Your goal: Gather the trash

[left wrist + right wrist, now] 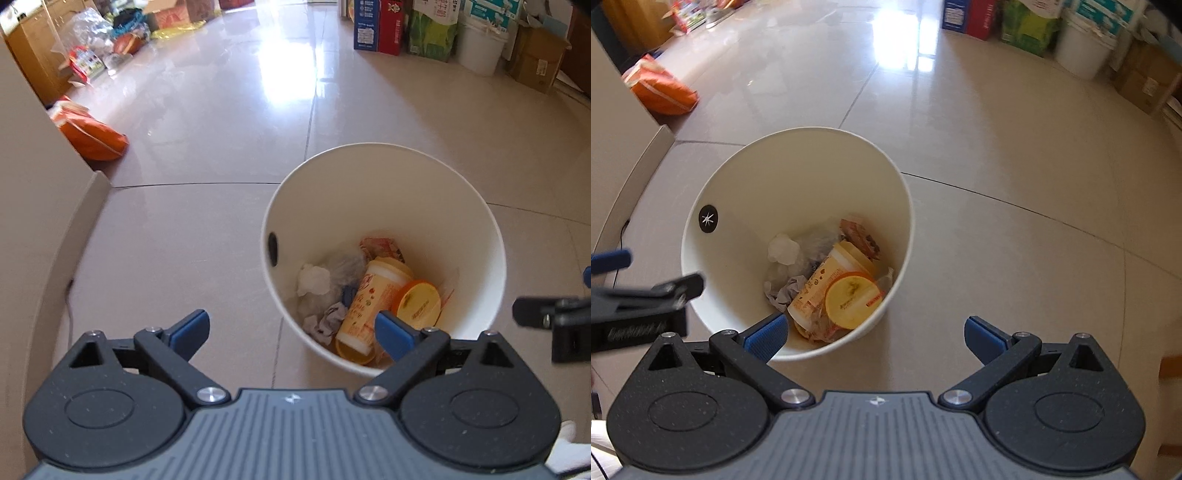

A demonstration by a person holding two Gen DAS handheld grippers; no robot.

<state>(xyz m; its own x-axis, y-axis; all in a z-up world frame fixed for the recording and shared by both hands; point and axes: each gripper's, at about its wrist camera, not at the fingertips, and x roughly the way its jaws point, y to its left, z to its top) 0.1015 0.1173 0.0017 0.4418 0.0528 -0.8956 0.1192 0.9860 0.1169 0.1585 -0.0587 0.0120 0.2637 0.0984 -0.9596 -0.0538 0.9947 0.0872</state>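
A white round bin (pixel 369 184) (pixel 798 162) stands on the tiled floor. Inside it lie a yellow drink cup (pixel 369 299) (pixel 827 277), an orange lid (pixel 417 299) (pixel 849 299), crumpled white tissue (pixel 314 278) (pixel 783 249) and a printed wrapper (pixel 380 247) (pixel 858 232). My left gripper (pixel 291 332) is open and empty above the bin's near left rim. My right gripper (pixel 875 338) is open and empty above the bin's near right rim. Each gripper shows at the edge of the other's view: the right one (pixel 554 317), the left one (pixel 639 295).
An orange bag (pixel 92 136) (pixel 661 92) lies on the floor at the left by a beige wall (pixel 33 206). Boxes (pixel 376 26) and a white pail (pixel 480 48) line the far right. Mixed clutter (pixel 96 40) sits at the far left.
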